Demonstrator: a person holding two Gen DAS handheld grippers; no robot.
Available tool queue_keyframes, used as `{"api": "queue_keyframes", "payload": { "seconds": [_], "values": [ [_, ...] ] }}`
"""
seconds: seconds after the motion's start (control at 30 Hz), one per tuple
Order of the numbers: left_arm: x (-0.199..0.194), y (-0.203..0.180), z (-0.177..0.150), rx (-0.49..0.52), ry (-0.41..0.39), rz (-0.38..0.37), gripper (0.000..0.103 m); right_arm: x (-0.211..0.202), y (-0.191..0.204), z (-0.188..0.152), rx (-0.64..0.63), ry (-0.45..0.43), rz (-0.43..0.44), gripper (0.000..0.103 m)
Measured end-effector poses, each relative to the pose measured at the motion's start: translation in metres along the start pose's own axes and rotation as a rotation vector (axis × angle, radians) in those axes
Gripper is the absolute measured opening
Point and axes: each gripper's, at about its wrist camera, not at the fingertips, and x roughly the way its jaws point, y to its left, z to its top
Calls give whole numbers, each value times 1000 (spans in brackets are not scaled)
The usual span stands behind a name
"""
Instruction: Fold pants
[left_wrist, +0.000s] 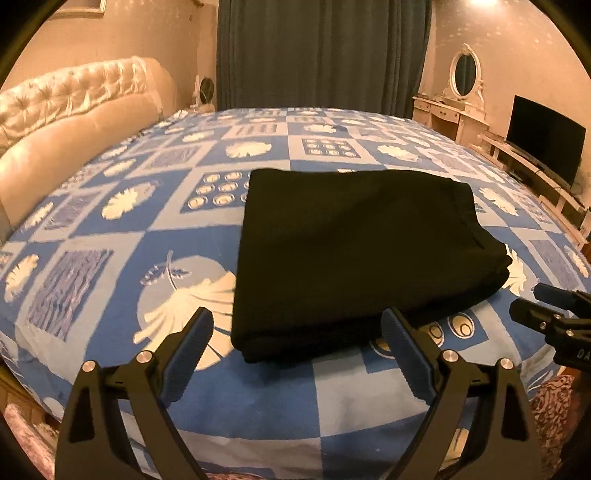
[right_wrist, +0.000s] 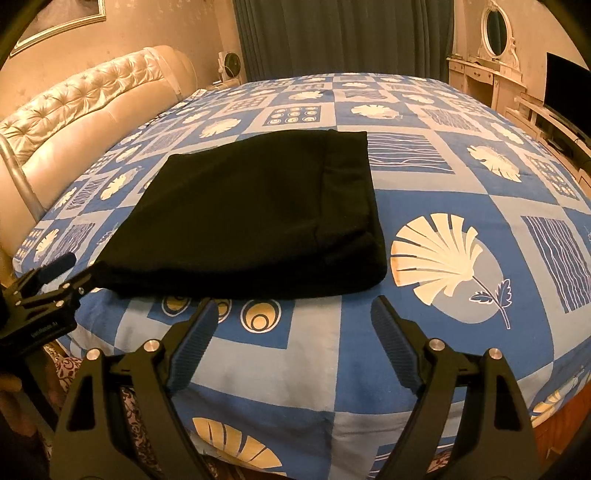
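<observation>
Pants (left_wrist: 354, 251) folded into black rectangle, flat on blue-white patterned bedspread (left_wrist: 122, 258). Left gripper (left_wrist: 297, 325) just short of near edge, jaws spread, empty, angled down. Right gripper (right_wrist: 295, 314) likewise near, apart from cloth, jaws wide, empty. Beyond: padded headboard (left_wrist: 74, 99), dark curtain (left_wrist: 325, 51), dressing table (left_wrist: 450, 107), television (left_wrist: 546, 140).

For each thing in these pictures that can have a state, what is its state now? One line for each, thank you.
black pants: folded into a compact rectangle, lying flat on the bed, held by neither claw.
left claw: open, nothing between the fingers, at the near edge of the pants.
right claw: open, empty, just short of the pants.
curtain: drawn closed.
television: screen dark.
</observation>
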Motion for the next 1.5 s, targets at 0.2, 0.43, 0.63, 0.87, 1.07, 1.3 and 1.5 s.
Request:
{"api": "queue_keyframes", "payload": {
  "seconds": [0.2,0.43,0.63,0.87,1.07,1.3,1.5],
  "values": [
    [-3,4,4,-1,-28,-30,91,3,-1,0,1,9,0,85],
    [-13,-9,2,125,-97,5,91,8,-3,-5,0,29,0,85],
    [-9,-6,2,62,-45,-55,91,13,-3,-8,0,50,0,85],
    [5,8,-1,-51,24,-128,91,19,-4,-10,0,73,2,85],
    [10,9,-1,-56,53,-52,91,25,-6,-12,4,93,5,85],
    [11,4,-3,-26,37,111,91,32,-7,-17,9,119,12,85],
    [8,-7,4,50,0,-66,91,33,-10,-19,13,126,4,85]
  ]
}}
